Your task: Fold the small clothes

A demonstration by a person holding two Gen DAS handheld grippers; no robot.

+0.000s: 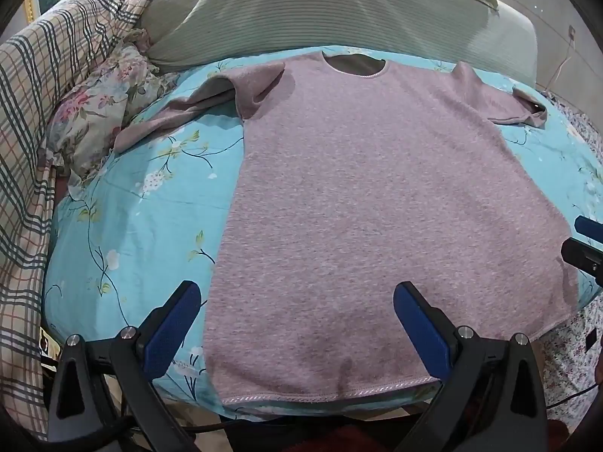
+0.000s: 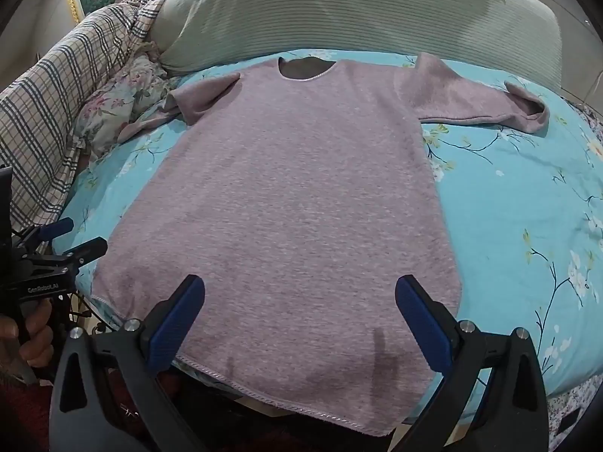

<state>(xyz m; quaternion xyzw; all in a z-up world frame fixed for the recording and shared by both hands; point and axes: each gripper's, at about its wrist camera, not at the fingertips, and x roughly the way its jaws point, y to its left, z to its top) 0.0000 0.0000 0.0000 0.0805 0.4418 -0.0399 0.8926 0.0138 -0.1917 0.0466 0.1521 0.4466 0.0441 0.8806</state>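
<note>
A small mauve long-sleeved top [image 1: 377,196] lies flat on a turquoise floral sheet [image 1: 143,226], neck hole at the far end, hem near me. Its left sleeve [image 1: 181,113] is crumpled outward; its right sleeve [image 2: 475,103] lies spread to the right. My left gripper [image 1: 297,316] is open and empty, hovering over the hem's left part. My right gripper [image 2: 299,312] is open and empty over the hem's right part of the top [image 2: 301,196]. The right gripper's tips show at the left view's right edge [image 1: 582,241]; the left gripper shows at the right view's left edge [image 2: 64,241].
A grey-green ribbed pillow [image 1: 301,11] lies beyond the neck. A plaid blanket [image 1: 41,105] and a floral cloth [image 1: 101,113] are heaped on the left. A small-flowered sheet [image 1: 569,342] shows at the right near corner. The bed's near edge runs just under the hem.
</note>
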